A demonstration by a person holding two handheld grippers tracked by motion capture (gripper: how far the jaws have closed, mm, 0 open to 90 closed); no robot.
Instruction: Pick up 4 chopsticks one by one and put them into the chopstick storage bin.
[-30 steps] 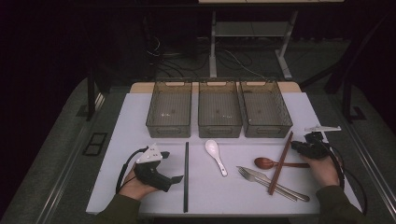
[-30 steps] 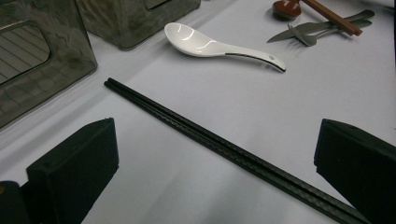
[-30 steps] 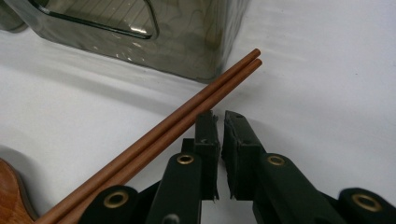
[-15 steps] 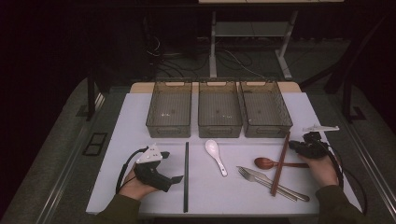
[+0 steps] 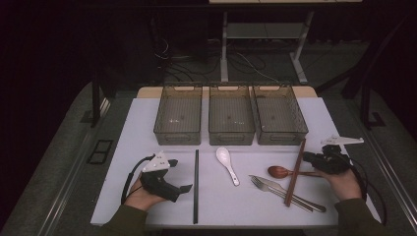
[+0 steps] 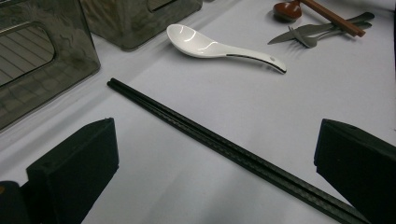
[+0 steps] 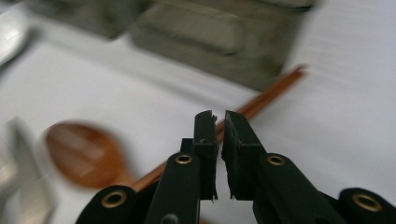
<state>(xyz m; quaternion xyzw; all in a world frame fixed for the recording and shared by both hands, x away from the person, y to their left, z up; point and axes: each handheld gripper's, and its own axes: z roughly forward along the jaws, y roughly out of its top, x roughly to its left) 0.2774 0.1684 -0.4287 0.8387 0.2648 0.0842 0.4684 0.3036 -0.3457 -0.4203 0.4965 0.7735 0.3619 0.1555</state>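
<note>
We see three empty mesh bins (image 5: 231, 118) beyond both tools, our left gripper (image 5: 184, 189) gaping beside the black chopsticks (image 5: 196, 184), our right gripper (image 5: 307, 157) nearly closed, holding nothing, over the brown chopsticks (image 5: 296, 169).

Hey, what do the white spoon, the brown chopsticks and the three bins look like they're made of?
White spoon: likely glazed ceramic, glossy with bright reflections; could be melamine. Brown chopsticks: apparently wood, matte reddish-brown, though the look leaves lacquer or plastic open. Bins: seemingly smoky translucent plastic, since the ribbed base shows through the walls.
</note>
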